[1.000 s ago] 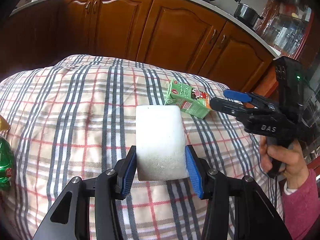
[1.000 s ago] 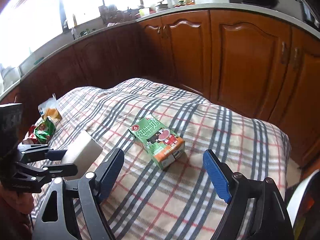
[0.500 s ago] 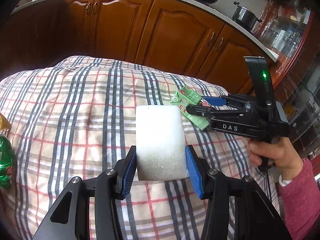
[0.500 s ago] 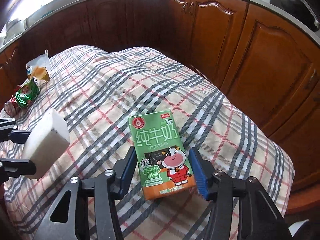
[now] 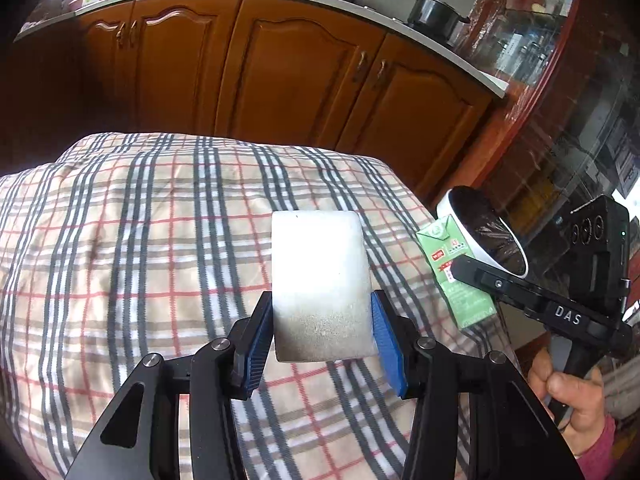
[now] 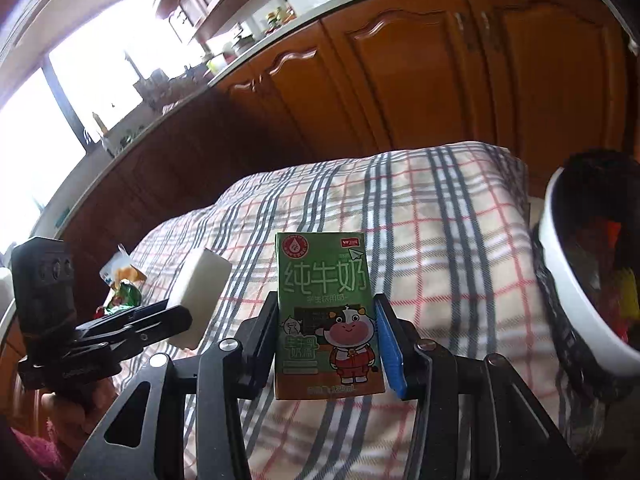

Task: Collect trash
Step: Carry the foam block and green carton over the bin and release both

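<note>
Two grippers are each clamped on a piece of trash. The left gripper (image 5: 322, 330) has its blue pads pressed against the sides of a white foam block (image 5: 320, 284), held up over the plaid cloth (image 5: 140, 240). The right gripper (image 6: 326, 350) pinches a green milk carton (image 6: 326, 312) upright between its pads, cow picture facing the camera, lifted clear of the cloth. In the left view the carton (image 5: 456, 276) sits at the cloth's right edge, just beside a white bin (image 5: 480, 236) lined with a dark bag. In the right view the bin (image 6: 576, 304) stands close on the right, with red and yellow scraps inside. Far left on the cloth lie a green wrapper (image 6: 128, 294) and an orange packet (image 6: 120, 272). Wooden cabinets (image 5: 288, 68) run behind under a pale counter, where a black pot (image 5: 434, 16) sits.
</note>
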The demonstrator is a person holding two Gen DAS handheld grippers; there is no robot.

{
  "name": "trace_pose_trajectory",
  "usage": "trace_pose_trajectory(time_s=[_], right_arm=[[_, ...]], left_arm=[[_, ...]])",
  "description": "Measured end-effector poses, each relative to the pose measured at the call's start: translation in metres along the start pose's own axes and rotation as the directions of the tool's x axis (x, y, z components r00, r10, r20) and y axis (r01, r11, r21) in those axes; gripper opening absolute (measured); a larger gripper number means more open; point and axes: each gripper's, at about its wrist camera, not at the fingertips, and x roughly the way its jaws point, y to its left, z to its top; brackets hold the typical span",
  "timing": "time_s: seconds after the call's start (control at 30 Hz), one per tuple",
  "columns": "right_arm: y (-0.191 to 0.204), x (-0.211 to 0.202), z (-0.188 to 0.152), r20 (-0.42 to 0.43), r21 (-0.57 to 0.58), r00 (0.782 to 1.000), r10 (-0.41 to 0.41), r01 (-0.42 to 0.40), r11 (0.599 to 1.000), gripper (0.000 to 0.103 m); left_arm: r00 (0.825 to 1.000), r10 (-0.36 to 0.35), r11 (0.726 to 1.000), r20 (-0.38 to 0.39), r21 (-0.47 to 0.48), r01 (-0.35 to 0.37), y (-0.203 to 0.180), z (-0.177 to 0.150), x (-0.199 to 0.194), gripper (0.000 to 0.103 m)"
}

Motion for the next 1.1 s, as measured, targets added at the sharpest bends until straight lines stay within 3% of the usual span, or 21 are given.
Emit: trace_pose_trajectory(time_s=[0.17, 0.47, 0.83, 1.1], right_arm=[[-0.019, -0.038, -0.025, 0.073, 0.104, 0.997, -0.020, 0.012, 0.994, 0.046], [-0.031, -0.068, -0.051, 0.135, 0.169, 0.990, -0.048, 0.025, 0.985, 0.046], [-0.047, -0.100, -0.051, 0.213, 0.198, 0.973, -0.091, 0.048, 0.979, 0.046], [-0.075, -0.123, -0.045, 0.247, 0.233, 0.956, -0.160, 0.101, 0.967, 0.046]], left_arm=[[1.000, -0.001, 0.998, -0.006, 0.069, 0.002, -0.027, -0.005, 0.002, 0.046], [1.000, -0.013, 0.990, -0.007, 0.139, 0.014, -0.068, -0.010, 0.001, 0.046], [0.999, -0.042, 0.979, -0.006, 0.199, 0.042, -0.103, 0.000, 0.006, 0.046], [0.997, -0.077, 0.966, -0.018, 0.244, 0.079, -0.130, 0.018, 0.030, 0.046]])
